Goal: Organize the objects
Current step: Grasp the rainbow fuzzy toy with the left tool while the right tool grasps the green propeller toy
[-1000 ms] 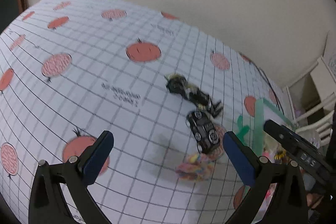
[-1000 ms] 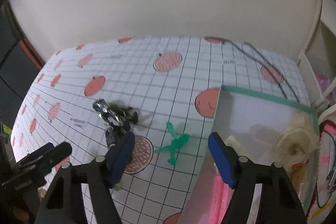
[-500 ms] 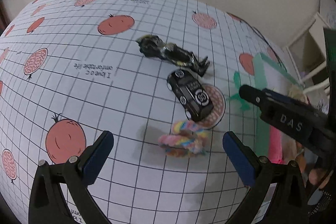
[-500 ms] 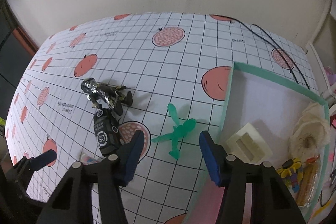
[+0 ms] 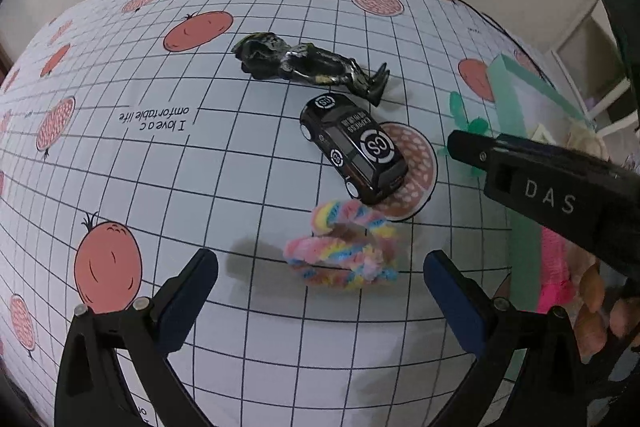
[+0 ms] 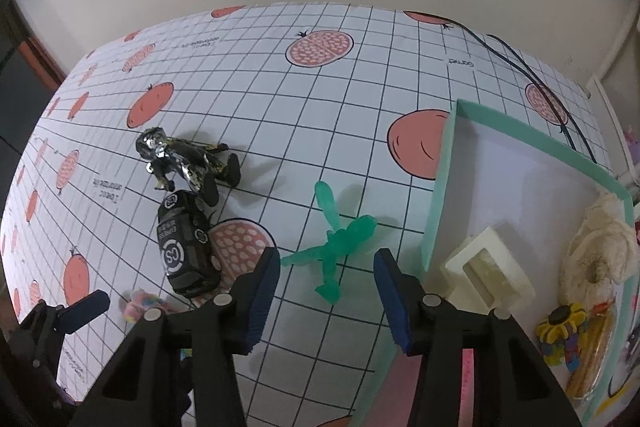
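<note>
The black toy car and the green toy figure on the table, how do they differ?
The black toy car is opaque with white round "CS" markings; the green toy figure is translucent and unmarked. The car stands on its wheels, partly over a printed pomegranate slice; the figure lies flat, limbs spread. The car sits beside the dark metallic figurine; the green figure lies nearer the box, in front of the right gripper, whose jaws have just been closing. Both rest outside the box.

A counter (image 6: pixel 280 99) covered by a white grid-patterned cloth printed with red fruits carries a dark metallic figure (image 6: pixel 184 159) lying on its side, a black toy car (image 6: pixel 186 247) just beside it, a pastel fuzzy twist (image 5: pixel 344 247) near the car, a translucent green figure (image 6: pixel 336 239), and a teal-rimmed box (image 6: pixel 440 195) at the right
</note>
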`<state>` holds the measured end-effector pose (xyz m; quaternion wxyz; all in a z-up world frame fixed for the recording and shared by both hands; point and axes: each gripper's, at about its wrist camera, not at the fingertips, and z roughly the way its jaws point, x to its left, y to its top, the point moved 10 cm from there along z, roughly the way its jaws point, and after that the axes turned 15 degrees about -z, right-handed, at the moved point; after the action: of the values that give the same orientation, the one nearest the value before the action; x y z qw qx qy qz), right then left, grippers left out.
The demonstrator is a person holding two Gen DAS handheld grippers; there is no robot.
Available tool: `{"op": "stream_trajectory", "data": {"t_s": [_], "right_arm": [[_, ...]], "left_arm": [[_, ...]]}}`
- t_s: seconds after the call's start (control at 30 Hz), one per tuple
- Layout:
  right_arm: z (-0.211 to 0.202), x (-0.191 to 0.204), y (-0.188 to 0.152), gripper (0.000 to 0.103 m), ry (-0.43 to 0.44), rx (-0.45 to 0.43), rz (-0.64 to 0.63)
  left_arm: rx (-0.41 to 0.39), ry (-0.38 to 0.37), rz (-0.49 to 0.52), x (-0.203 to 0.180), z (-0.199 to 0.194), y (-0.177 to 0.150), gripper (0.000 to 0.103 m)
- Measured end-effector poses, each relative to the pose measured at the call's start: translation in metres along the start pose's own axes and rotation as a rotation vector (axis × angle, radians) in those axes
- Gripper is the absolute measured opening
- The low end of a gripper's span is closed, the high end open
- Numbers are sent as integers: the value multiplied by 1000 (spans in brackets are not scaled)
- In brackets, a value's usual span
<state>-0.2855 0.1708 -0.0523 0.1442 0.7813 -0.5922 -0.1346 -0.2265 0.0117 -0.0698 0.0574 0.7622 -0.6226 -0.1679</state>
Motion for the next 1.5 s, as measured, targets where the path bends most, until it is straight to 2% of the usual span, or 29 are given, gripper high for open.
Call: {"op": "stream_trajectory", "data": {"t_s": [0.07,0.23,0.37,0.57,0.9,1.1,1.17,1.2,1.3,1.37,1.5], "right_arm": [[2,1,-1,52,-2,4,-4],[6,2,-1,51,5,6,-1],[6,2,0,51,5,-4,5],[10,10,0,51,-64,4,-63],[10,11,0,51,-60,-22,-67],[10,13,1,46,-63,-31,-63],[9,13,1,39,-57,-32,-65],[8,14,1,39,-56,-31,-65],[7,14,1,39,-56,-34,-66],[7,14,0,38,-54,-32,-64],[7,14,-1,37,-49,-31,-63]], "left_arm": [[-5,9,15,-1,1,-1,99],[-6,31,29,-1,4,-1,98],[-23,53,40,2,4,1,90],[-30,68,52,4,3,1,90],[-32,75,64,1,7,0,90],[-40,74,62,1,7,0,90],[-41,75,62,1,7,0,90],[-41,74,62,1,7,0,89],[-49,72,62,0,5,2,79],[-56,71,60,-1,3,3,68],[-65,69,53,0,1,6,56]]}}
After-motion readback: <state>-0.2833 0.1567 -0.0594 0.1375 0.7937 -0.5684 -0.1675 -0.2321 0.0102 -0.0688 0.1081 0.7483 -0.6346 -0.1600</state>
